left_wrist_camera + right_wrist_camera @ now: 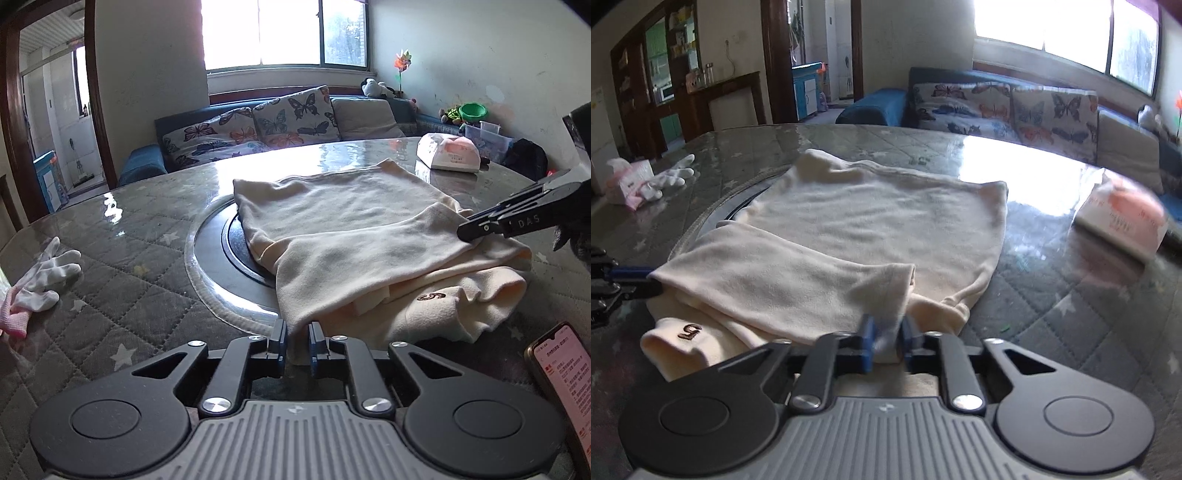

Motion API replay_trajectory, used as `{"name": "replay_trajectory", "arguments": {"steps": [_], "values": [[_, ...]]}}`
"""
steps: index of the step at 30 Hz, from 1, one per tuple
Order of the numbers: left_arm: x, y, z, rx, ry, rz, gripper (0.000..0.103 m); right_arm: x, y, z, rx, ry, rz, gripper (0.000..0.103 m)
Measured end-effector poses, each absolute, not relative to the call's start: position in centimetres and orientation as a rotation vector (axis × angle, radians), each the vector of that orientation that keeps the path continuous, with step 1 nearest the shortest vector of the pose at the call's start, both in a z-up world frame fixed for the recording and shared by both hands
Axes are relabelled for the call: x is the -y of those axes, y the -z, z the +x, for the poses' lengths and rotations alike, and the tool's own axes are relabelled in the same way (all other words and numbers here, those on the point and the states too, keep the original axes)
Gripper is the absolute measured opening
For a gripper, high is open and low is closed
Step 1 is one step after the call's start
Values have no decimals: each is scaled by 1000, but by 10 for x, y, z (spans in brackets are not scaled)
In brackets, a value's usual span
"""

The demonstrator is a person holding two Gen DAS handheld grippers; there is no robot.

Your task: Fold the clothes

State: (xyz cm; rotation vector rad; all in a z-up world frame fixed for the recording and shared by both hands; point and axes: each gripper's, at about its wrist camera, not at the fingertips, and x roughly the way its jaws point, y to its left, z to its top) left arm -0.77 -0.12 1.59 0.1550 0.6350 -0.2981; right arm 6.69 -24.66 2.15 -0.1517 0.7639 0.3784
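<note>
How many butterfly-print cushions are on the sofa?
2. One butterfly cushion sits toward the sofa's left end in the left wrist view; the second butterfly cushion leans beside it, next to a plain cushion. Others could be hidden outside the view.

Black gripper linkages, blue fingers, silver screws, ribbed grey base.

2 low, close wrist fisheyes over the table, seemingly from adjacent sides, sharing the cream garment.
</note>
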Motion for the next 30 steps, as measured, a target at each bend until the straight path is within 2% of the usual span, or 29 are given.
{"name": "replay_trajectory", "arguments": {"steps": [5,11,13,16,19,21,22,26,30], "values": [[-1,-16,-7,-634,299,145,6,246,-31,55,-723,-368,-178,3],[-4,-13,-8,-638,299,140,6,244,-43,40,-679,-352,-208,3],[-5,-15,-8,-646,300,139,6,247,-33,45,-718,-348,-192,4],[-8,-18,-10,-665,319,156,11,257,-25,46,-747,-365,-150,7],[-13,-25,-13,-676,350,170,17,264,-41,42,-711,-393,-154,11],[-17,-34,-17,-655,372,180,27,266,-52,43,-685,-401,-157,12],[-18,-39,-18,-643,380,182,28,266,-56,45,-680,-415,-156,12],[-14,-56,-8,-615,396,190,29,259,-64,61,-658,-447,-145,24],[2,-64,15,-602,439,150,29,248,-58,75,-660,-487,-144,28]]}}
